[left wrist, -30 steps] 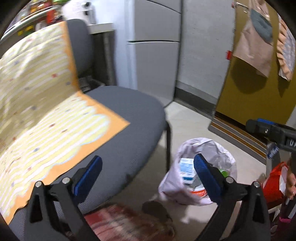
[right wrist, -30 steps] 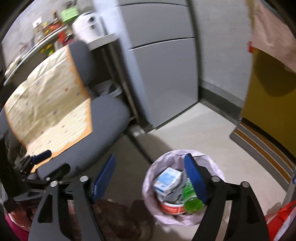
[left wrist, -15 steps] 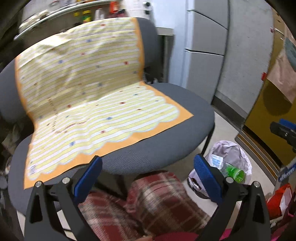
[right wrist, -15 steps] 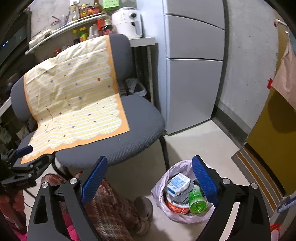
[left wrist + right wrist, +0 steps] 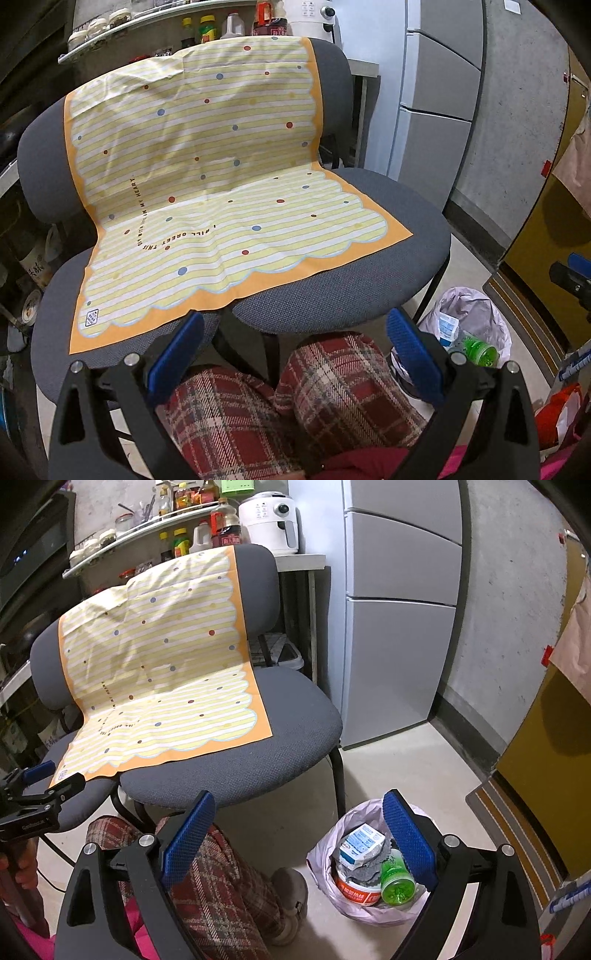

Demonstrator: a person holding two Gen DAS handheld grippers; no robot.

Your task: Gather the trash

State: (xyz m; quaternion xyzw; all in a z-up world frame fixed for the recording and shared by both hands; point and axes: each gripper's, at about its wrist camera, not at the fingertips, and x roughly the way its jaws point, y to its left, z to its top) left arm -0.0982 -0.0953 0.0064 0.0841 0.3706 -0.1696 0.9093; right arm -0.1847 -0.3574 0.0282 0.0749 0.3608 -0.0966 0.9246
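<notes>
Two grey chairs (image 5: 369, 291) with a coarse woven cover stand side by side, and a thin, smooth sheet of paper (image 5: 221, 192) lies draped from the backrests down onto the seats: yellow and white stripes, scattered coloured dots, a scalloped orange border. The left gripper (image 5: 291, 354) hangs over the person's plaid trouser legs (image 5: 332, 398), its ribbed blue jaws spread wide with nothing between them. The right gripper (image 5: 295, 834) also stands with its jaws wide and empty, above the pale concrete floor (image 5: 406, 760). The trash sits in a small bin lined with a crinkled pale bag (image 5: 325, 849), on the floor just beside the right-hand chair's black metal leg. In it lie a green plastic bottle (image 5: 397, 880), a white and blue carton (image 5: 360, 845) and a round red and white tub (image 5: 356, 890). Behind the chairs, a grey fridge (image 5: 399, 609) stands against a rough plaster wall, beside a white air fryer (image 5: 269, 520) and a shelf of bottles and jars (image 5: 177, 528).
</notes>
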